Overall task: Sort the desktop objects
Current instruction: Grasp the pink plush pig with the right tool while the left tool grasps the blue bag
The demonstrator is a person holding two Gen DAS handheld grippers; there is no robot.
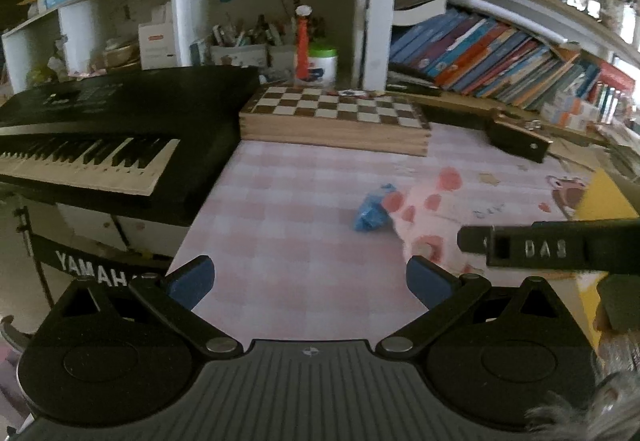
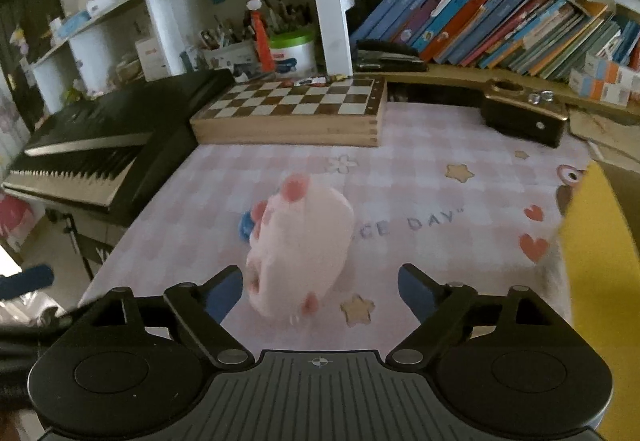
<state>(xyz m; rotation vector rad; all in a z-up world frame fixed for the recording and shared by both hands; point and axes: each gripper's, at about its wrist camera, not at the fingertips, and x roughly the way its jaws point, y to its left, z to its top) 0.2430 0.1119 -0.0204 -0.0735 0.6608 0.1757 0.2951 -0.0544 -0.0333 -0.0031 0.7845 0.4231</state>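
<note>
Tablecloth [image 2: 420,177] reads, perhaps, "CE DAY"; keyboard [image 1: 100,145] "YAMAHA".

Fuzzy pink plush toy [image 2: 298,249] lies on smooth checked tablecloth [image 2: 420,145]; matt wooden chessboard [image 2: 296,109] behind.

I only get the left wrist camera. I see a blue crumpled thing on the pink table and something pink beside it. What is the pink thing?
Observer: A pale pink plush toy with darker pink spots, lying on the checked tablecloth.
Operator: Are the right tongs holding it?
Observer: No. The right tongs are open, and the toy lies in front of them, reaching into the gap between the fingers.
Operator: Where's my blue thing from there?
Observer: The blue thing peeks out at the toy's left edge, mostly hidden behind it.
Operator: Anything written on the cloth?
Observer: Yes, letters ending in "DAY", right of the toy.
</note>
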